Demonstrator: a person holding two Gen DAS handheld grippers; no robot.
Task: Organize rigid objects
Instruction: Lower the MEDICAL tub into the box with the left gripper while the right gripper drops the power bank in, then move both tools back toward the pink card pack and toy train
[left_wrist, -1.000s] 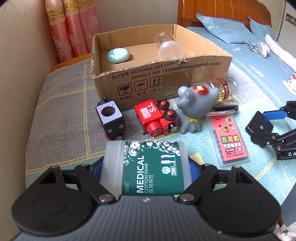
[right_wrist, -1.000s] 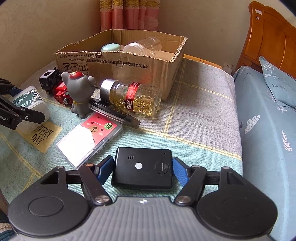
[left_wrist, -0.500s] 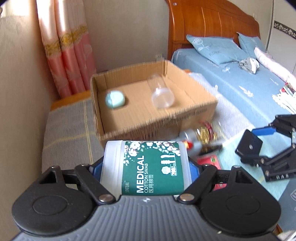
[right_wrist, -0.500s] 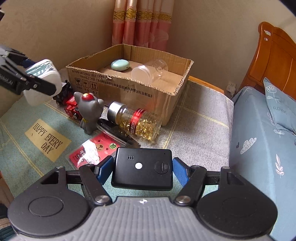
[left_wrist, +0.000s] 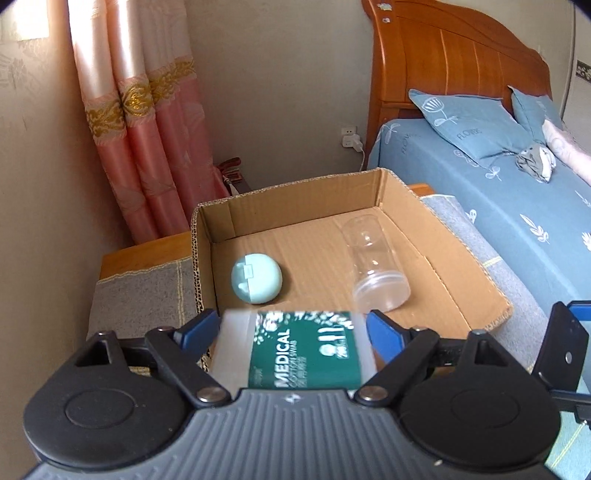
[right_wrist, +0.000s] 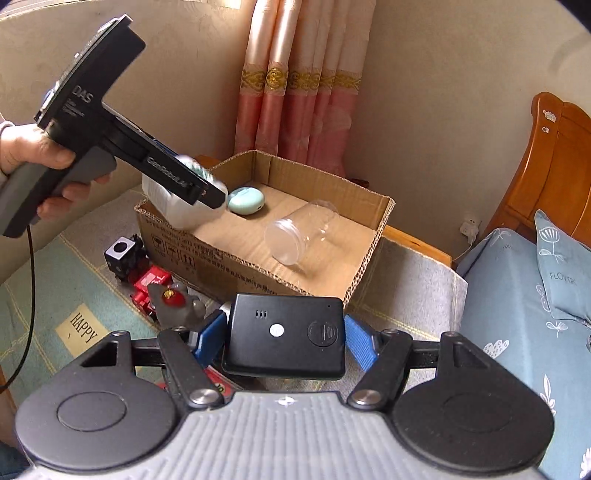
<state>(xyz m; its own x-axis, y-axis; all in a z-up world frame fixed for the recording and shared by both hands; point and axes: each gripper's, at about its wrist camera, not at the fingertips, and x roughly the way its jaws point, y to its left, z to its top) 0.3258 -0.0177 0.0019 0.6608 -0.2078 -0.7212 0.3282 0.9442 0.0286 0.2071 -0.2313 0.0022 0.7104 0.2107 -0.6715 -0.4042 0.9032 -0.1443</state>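
My left gripper (left_wrist: 293, 328) is shut on a white cotton swab box with a green label (left_wrist: 295, 350) and holds it in the air over the near left wall of the cardboard box (left_wrist: 406, 206). From the right wrist view the swab box (right_wrist: 177, 206) hangs at the cardboard box's (right_wrist: 236, 266) left corner, under the left gripper (right_wrist: 207, 197). A mint oval case (left_wrist: 256, 278) and a clear jar (left_wrist: 376, 271) lie inside the box. My right gripper (right_wrist: 284, 338) is shut on a black device (right_wrist: 286, 334), held in the air in front of the box.
A toy train (right_wrist: 136, 266) and a grey cat figure (right_wrist: 177, 299) stand on the blanket left of the box front. A bed with blue bedding (left_wrist: 498, 192) lies to the right. A pink curtain (left_wrist: 147, 129) and wall are behind.
Both grippers have risen and moved toward the cardboard box. The swab box now hangs over the box's near left edge. The black device is higher and closer to the box front.
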